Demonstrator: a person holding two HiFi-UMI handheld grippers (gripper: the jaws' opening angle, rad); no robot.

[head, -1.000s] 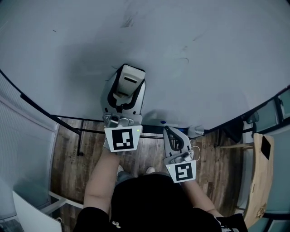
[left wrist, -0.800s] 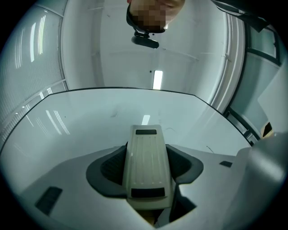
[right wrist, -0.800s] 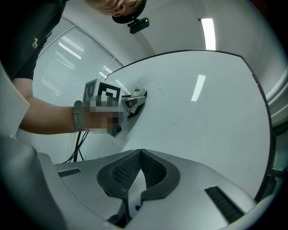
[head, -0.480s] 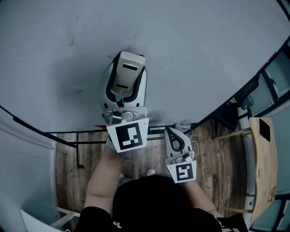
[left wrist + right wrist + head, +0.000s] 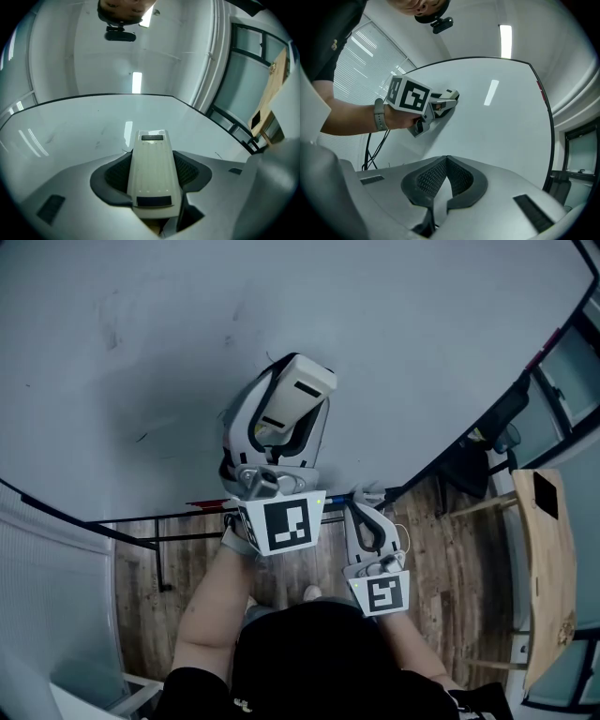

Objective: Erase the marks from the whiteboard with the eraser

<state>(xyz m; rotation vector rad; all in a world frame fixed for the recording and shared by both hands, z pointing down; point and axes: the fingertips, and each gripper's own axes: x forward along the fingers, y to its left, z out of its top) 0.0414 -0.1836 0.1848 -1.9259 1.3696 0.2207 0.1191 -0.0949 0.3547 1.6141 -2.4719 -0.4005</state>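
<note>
From where I stand the job looks well along. The big pale grey whiteboard [image 5: 403, 324] is mostly clean, and I'd judge only leftovers remain: a short dark tick [image 5: 141, 437] to the left of the eraser, a few faint smudges [image 5: 112, 334] higher up on that side, and thin hairline scratches of ink in the left gripper view. The left hand-held gripper [image 5: 274, 432] is clamped on the cream-white oblong plastic eraser [image 5: 152, 164], with its dark ribbed pads squeezing both long sides. The eraser is pushed up against the middle of the board, its far end tilted a little to the right. It is a long, smooth-backed block, slightly narrower at the far end, with a dark rectangular slot near each end. Its wiping face is turned to the board, so I can't see it. The right hand-held gripper [image 5: 447, 161] hangs low by the board's black bottom frame, its jaws pressed together with nothing between them. What seems left is to sweep the eraser over to those marks on the left.
</note>
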